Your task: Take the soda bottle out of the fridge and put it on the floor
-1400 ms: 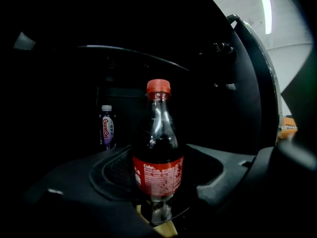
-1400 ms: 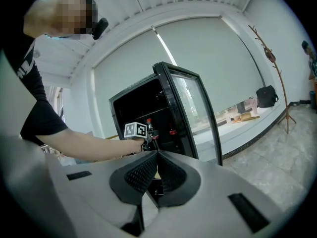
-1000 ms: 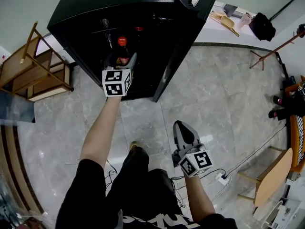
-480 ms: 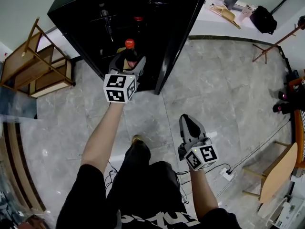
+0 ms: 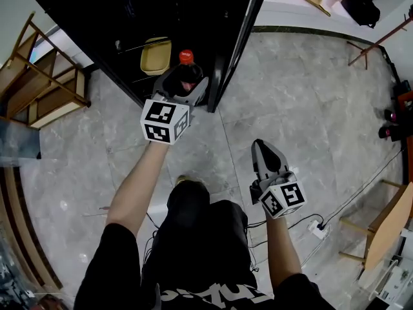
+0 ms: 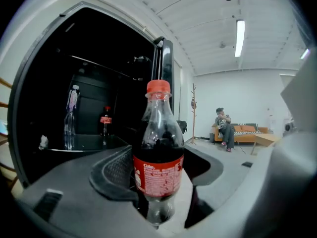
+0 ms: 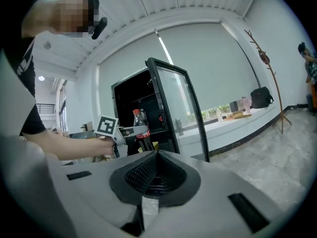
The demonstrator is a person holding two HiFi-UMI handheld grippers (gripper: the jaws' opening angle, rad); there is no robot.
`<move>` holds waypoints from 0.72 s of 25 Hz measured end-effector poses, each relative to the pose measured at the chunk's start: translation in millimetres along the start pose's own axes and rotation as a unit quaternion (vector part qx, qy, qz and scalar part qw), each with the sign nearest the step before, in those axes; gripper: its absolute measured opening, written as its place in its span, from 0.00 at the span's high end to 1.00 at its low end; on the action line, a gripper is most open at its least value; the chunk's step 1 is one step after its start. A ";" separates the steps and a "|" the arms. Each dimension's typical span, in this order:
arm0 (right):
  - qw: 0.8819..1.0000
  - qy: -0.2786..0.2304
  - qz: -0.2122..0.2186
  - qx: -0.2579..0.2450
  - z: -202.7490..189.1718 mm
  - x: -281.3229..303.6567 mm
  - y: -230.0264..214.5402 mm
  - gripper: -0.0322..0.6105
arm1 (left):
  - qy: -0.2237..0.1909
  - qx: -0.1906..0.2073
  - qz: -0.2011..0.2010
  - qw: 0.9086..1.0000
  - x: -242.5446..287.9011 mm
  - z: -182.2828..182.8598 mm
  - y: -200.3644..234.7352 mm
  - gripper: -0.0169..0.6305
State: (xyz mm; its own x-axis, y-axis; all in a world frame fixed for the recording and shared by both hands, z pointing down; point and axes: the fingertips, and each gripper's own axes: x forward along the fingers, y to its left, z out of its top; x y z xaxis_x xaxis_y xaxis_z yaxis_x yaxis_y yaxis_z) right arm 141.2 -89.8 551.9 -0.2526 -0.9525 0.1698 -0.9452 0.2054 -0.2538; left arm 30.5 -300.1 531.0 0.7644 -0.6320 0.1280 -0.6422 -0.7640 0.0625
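A soda bottle [image 5: 188, 76] with dark drink, a red cap and a red label stands upright between the jaws of my left gripper [image 5: 184, 88], which is shut on its lower body. It hangs just outside the open black fridge [image 5: 77, 18], in front of the bottom shelf. In the left gripper view the soda bottle [image 6: 158, 162] fills the centre, both pads against it. My right gripper [image 5: 261, 150] is shut and holds nothing, lower right over the floor tiles. In the right gripper view the soda bottle [image 7: 141, 128] shows ahead beside the fridge door [image 7: 181, 113].
Inside the fridge lie a yellow tray [image 5: 156, 55], another red-capped bottle [image 6: 105, 125] and a clear bottle [image 6: 71, 118]. The fridge door [image 5: 235, 37] stands open to the right. Wooden furniture [image 5: 45, 89] stands left, a power strip [image 5: 316, 228] with cable lies lower right. A person [image 6: 224, 128] sits far off.
My left gripper has drawn the soda bottle out of the fridge, toward me and lower. The right gripper has sunk a little, still shut. The view has tipped down, with the fridge higher in frame.
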 end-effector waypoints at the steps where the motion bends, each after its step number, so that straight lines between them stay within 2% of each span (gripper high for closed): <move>1: 1.000 0.000 -0.002 -0.001 -12.4 1.4 -6.8 0.91 | 0.000 0.001 -0.007 1.000 1.7 -11.8 -3.4 0.50; 11: 1.000 -0.010 0.007 -0.015 -136.8 21.5 -52.8 0.91 | -0.003 0.011 -0.038 0.999 6.1 -122.5 -15.5 0.50; 18: 0.999 -0.022 0.020 -0.023 -202.0 32.4 -75.2 0.91 | -0.003 0.024 -0.051 0.998 6.8 -199.9 -23.8 0.50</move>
State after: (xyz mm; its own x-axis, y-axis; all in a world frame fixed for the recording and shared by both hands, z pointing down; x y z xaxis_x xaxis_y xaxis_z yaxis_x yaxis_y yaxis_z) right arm 162.3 -90.8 768.8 -0.2816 -0.9523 0.1176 -0.9433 0.2522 -0.2158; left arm 39.3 -260.2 728.3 0.8260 -0.5512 0.1181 -0.5575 -0.8297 0.0270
